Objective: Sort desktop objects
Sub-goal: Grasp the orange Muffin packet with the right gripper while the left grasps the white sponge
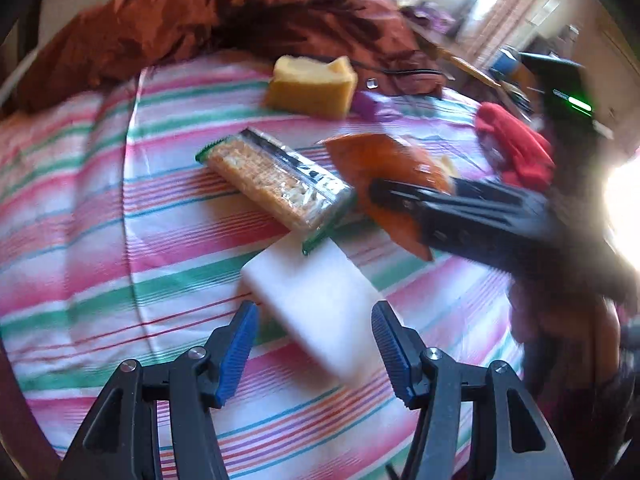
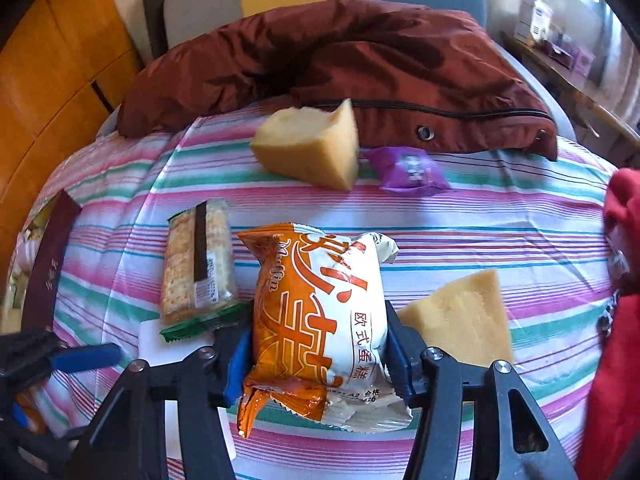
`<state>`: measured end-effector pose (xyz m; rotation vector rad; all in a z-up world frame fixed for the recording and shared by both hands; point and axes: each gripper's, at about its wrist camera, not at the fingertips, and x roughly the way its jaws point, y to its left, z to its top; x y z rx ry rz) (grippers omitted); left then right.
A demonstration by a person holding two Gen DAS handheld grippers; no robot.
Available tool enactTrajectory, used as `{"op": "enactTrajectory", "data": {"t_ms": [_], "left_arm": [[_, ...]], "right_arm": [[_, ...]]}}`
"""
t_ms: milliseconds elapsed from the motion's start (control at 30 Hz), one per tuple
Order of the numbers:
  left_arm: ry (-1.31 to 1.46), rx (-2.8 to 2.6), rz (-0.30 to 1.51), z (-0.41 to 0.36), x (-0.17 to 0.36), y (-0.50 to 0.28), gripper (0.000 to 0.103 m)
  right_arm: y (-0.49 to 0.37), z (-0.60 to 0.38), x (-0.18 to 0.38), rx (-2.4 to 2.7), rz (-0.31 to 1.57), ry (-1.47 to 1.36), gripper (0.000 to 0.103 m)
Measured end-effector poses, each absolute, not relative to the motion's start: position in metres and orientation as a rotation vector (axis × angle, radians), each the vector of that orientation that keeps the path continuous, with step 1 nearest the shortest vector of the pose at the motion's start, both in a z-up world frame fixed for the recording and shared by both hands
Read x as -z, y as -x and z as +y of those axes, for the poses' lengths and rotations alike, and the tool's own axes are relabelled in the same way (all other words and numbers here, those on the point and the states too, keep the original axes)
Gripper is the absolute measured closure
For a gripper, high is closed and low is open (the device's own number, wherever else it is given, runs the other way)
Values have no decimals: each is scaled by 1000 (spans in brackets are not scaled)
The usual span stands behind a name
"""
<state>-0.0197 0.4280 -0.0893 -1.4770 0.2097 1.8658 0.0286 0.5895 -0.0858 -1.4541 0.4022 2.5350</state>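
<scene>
An orange-and-white cake packet (image 2: 320,304) lies on the striped cloth (image 2: 500,216). My right gripper (image 2: 316,344) is shut on it, a blue pad pressed on each side. In the left wrist view the same packet (image 1: 380,164) shows with the right gripper (image 1: 384,196) on it. A white block (image 1: 316,300) lies on the cloth with a clear cracker pack (image 1: 276,184) resting on its far end. My left gripper (image 1: 314,340) stands open astride the block's near end, with a gap at the left pad. The cracker pack (image 2: 198,264) sits left of the cake packet.
A yellow sponge wedge (image 2: 312,148) and a purple packet (image 2: 408,168) lie farther back, another wedge (image 2: 460,316) at my right finger. A brown jacket (image 2: 360,52) covers the far edge. Red cloth (image 2: 620,320) lies at right, a maroon box (image 2: 48,268) at left.
</scene>
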Motion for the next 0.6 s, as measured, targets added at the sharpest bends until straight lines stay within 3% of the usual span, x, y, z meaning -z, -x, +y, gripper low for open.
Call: {"op": "enactTrajectory", "data": {"t_ms": [200, 267, 433, 600], "left_arm": [[1567, -1928, 177, 446, 100, 26, 29], [1556, -1945, 211, 453, 102, 25, 19], [1437, -1982, 443, 464, 110, 10, 20], [1338, -1952, 504, 444, 109, 1, 35]], "right_arm": [[-30, 592, 78, -2552, 429, 1437, 46], [-33, 596, 78, -2543, 457, 1432, 46], [-32, 598, 75, -2545, 472, 1418, 46], [-28, 586, 74, -2581, 438, 1439, 46]]}}
